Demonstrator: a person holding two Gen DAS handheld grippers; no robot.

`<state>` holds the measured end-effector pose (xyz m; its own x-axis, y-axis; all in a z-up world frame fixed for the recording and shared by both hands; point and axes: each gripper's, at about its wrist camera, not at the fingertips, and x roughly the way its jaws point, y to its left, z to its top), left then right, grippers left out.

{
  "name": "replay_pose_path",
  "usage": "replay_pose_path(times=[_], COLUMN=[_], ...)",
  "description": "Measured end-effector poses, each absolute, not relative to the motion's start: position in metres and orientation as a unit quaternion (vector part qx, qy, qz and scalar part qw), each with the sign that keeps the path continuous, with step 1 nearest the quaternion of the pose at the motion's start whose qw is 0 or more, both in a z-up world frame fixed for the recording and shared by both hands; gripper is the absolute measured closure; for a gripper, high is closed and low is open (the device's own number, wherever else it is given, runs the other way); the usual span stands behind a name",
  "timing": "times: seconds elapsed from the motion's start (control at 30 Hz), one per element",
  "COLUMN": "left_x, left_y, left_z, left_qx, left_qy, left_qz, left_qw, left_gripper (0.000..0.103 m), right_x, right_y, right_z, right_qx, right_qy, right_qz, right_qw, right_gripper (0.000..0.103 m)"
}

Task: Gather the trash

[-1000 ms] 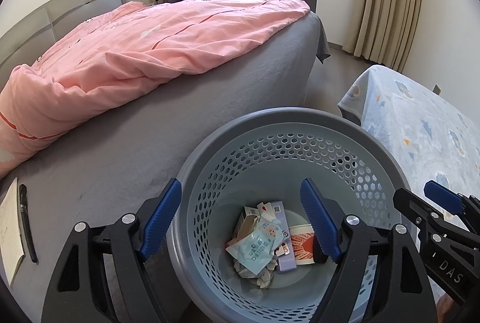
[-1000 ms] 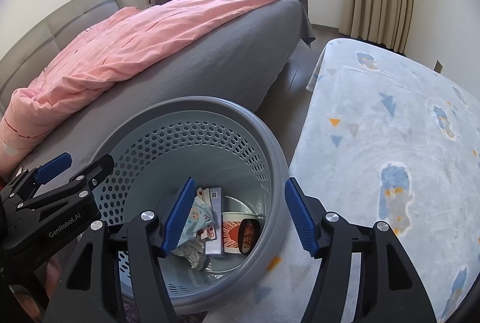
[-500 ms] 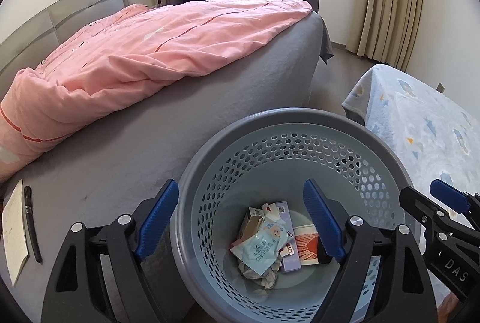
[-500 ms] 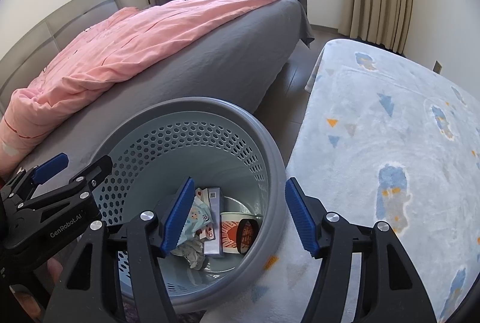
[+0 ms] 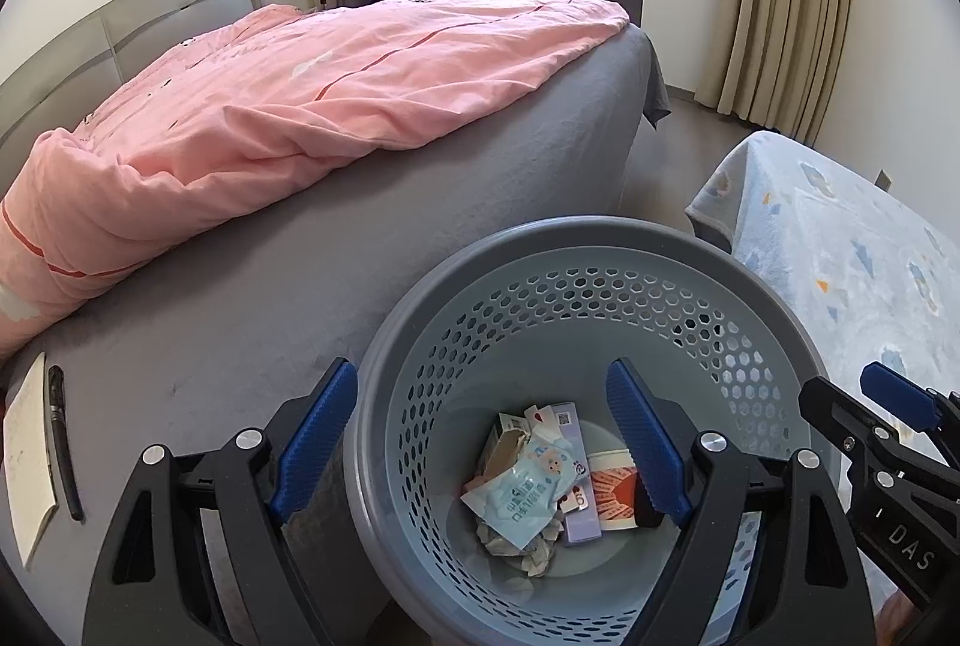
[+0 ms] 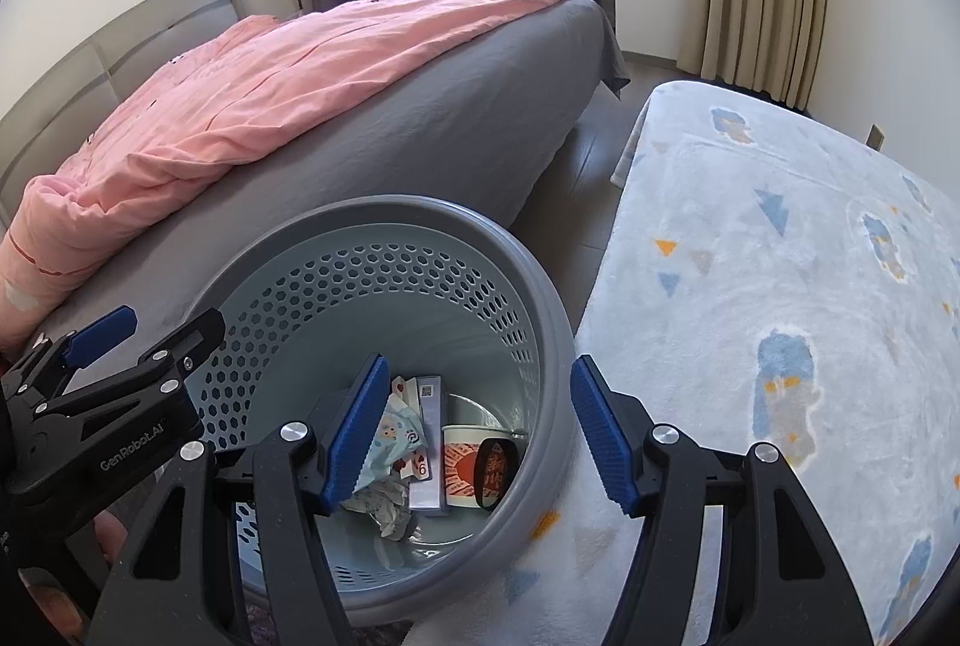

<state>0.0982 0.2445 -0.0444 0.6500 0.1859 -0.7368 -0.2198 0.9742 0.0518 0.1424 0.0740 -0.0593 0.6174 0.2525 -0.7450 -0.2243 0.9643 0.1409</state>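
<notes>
Your left gripper (image 5: pixel 489 445) hangs over the grey perforated trash basket (image 5: pixel 576 238) with its jaws released and nothing between them. Your right gripper (image 6: pixel 477 427) straddles the basket's rim, jaws also released. The trash (image 5: pixel 522 490), wrappers and crumpled paper, lies on the basket's bottom, beside the bed (image 5: pixel 420 202) edge.

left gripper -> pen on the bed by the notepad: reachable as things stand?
Probably yes. The pen lies bare on the grey bed sheet beside the notepad, with nothing over it. The left gripper is open and empty, straddling the basket rim, so it must swing left first.
</notes>
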Motion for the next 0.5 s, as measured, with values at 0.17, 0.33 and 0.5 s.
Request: replay_pose_path(times=[0.17,0.33,0.5], left_x=[0.098,0.0988,0.0982], left_y=[0.245,0.2453,0.2457], left_z=[-0.0447,-0.0448,-0.0444], left_qx=[-0.024,-0.024,-0.025], left_qy=[0.402,0.404,0.404], left_qz=[0.11,0.113,0.112], left_qw=[0.909,0.907,0.908], left_gripper=[0.022,0.022,0.022], right_x=[0.1421,0.1404,0.1404], right_y=[0.0754,0.0789,0.0792], right_z=[-0.0595,-0.0602,-0.0607], right_qx=[0.016,0.014,0.014], right_qy=[0.417,0.418,0.418], right_qz=[0.134,0.135,0.134], right_qw=[0.899,0.898,0.899], right_gripper=[0.041,0.041,0.041])
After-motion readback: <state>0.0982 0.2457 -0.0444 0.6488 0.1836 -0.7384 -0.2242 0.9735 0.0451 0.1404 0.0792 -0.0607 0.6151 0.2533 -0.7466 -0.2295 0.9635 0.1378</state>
